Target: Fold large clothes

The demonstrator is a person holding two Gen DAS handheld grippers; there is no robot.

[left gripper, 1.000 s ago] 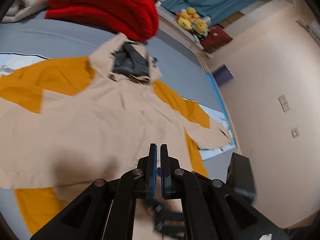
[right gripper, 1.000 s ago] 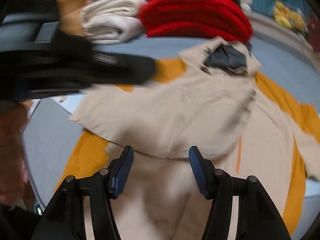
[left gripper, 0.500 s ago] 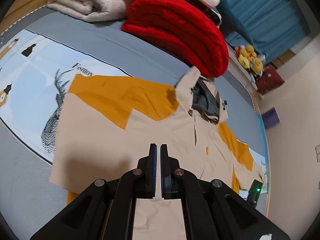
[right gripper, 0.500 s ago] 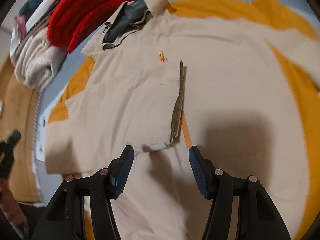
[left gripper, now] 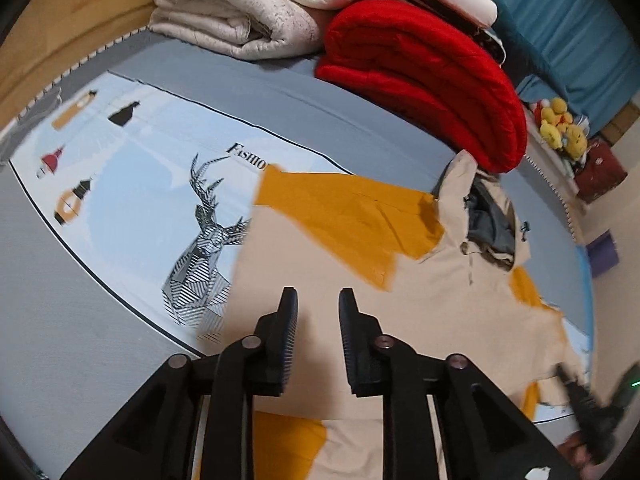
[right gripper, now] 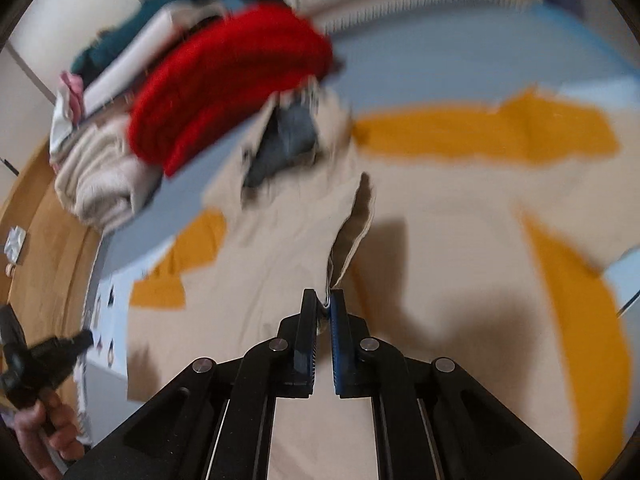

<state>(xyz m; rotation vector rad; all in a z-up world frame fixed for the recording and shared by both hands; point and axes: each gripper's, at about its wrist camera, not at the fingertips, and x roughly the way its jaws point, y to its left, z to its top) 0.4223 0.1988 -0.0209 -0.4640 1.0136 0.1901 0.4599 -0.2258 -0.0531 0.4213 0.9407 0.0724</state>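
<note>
Pinching the raised front edge of the beige and orange jacket (right gripper: 420,240) between my right gripper (right gripper: 325,300), I am holding a ridge of fabric up off the rest of the garment; those jaws have just been closing and are now nearly together with cloth between the pads. My left gripper (left gripper: 318,300) is hovering over the near left part of the jacket (left gripper: 400,288), its jaws having just been opening to a small gap, with nothing between them. The jacket is lying spread on a bed sheet (left gripper: 132,200) printed with a deer and small bottles, its grey-lined hood (left gripper: 486,224) pointing toward the far side. Just beyond the hood a folded red knit (left gripper: 424,76) is sitting beside a folded cream blanket (left gripper: 248,8). In the right wrist view the picture is blurring, and at its lower left my hand (right gripper: 44,432) is carrying the left gripper.
</note>
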